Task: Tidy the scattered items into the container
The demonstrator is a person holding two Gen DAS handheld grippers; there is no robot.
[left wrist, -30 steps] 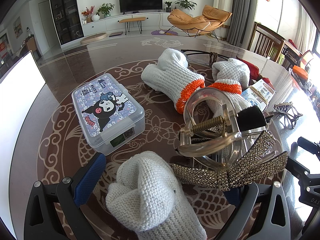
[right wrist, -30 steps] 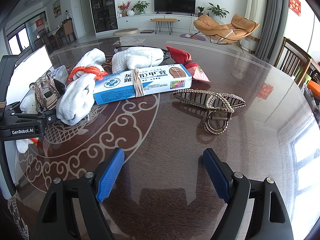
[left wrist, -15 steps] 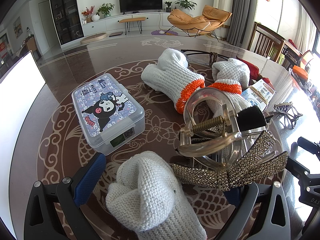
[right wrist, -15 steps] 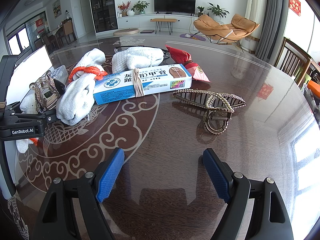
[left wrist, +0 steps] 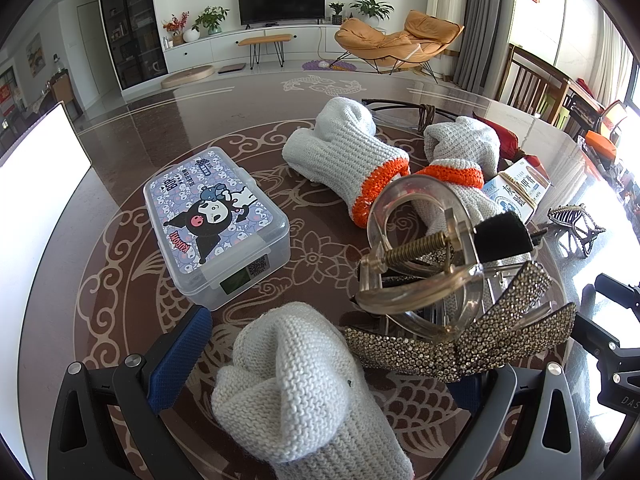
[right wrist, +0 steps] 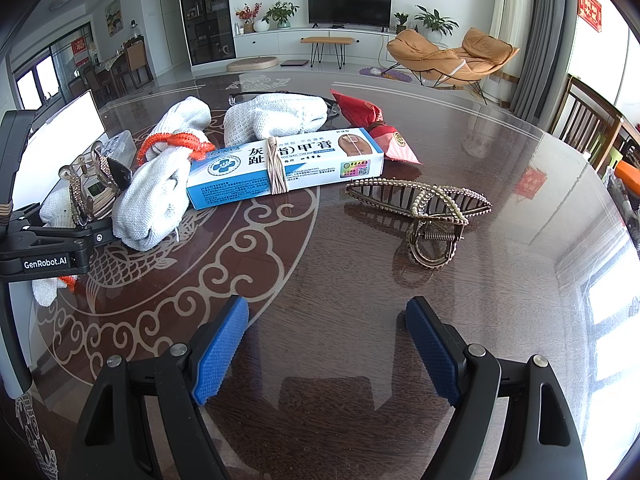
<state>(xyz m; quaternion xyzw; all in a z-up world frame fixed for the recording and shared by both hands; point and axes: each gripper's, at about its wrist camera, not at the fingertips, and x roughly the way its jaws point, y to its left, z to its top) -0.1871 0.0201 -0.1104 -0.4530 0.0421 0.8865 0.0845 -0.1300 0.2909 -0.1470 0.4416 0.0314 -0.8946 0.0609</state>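
Observation:
A clear lidded box with a cartoon lid [left wrist: 212, 220] sits closed on the table. My left gripper [left wrist: 328, 372] is open; a grey knit glove [left wrist: 296, 388] lies between its fingers and a rhinestone hair clip [left wrist: 460, 336] rests against the right one. In the right wrist view the left gripper [right wrist: 52, 244] shows at the left with the same clip [right wrist: 88, 192]. My right gripper [right wrist: 326, 344] is open and empty above bare table. A gold claw clip [right wrist: 428, 212] lies ahead of it, to the right.
A blue and white cream box [right wrist: 284, 164] with a rubber band, orange-cuffed white gloves [right wrist: 160, 184], another glove [right wrist: 276, 120] and a red snack packet [right wrist: 372, 124] lie mid-table. The round table's edge [right wrist: 580, 152] curves at the right, with chairs beyond.

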